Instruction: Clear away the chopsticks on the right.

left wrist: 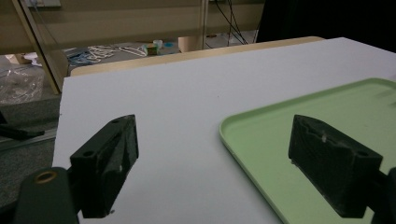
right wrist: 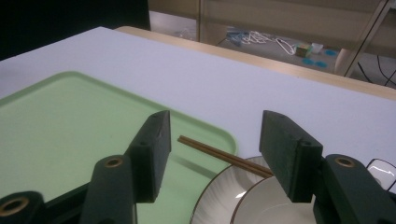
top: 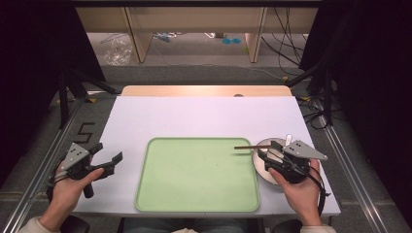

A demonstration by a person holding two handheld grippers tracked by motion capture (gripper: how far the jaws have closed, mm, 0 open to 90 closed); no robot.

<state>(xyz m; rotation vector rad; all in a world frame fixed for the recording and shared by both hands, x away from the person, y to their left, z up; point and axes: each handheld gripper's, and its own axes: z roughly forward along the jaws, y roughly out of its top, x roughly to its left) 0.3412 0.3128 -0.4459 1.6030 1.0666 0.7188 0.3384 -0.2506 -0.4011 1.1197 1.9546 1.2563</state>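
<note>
Lying between the right gripper's [right wrist: 212, 149] open jaws — chopsticks [right wrist: 219, 156], untouched.

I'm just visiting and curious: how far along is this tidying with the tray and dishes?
Barely started, it seems. The green tray is bare. The right gripper hovers open over the chopsticks resting on the plates, gripping nothing. The left gripper waits open. Probably everything remains to be moved.

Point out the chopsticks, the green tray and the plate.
chopsticks [right wrist: 219, 154]: right gripper view, mid-shaft.
green tray [top: 194, 174]: high view, bare floor.
plate [right wrist: 219, 193]: right gripper view, ribbed rim.
</note>
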